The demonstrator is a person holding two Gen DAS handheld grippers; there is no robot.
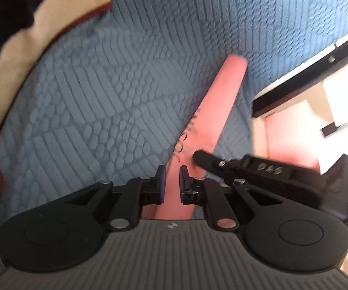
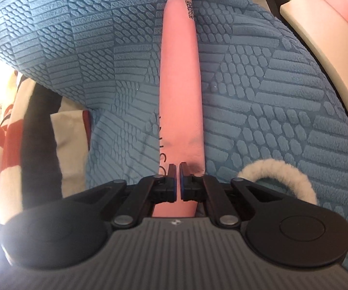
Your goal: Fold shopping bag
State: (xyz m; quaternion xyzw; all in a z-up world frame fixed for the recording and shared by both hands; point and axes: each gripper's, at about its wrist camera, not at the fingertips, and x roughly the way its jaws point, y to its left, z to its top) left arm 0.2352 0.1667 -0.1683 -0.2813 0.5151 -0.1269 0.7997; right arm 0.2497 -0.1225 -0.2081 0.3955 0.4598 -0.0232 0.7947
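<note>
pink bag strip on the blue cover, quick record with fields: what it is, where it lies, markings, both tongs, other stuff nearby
item: pink shopping bag, folded into a long narrow strip
surface: textured blue bed cover
markings: dark lettering along the strip, QR code at its far end
left tongs: shut, directly above the strip's near end
right tongs: shut, over the strip's near end
grip: contact unclear
nearby: white fluffy ring

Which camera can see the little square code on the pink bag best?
The right wrist view. There the square code sits sharp and dark at the far end of the folded pink bag. In the left wrist view the pink bag is blurred and its far end shows no code at all.
</note>
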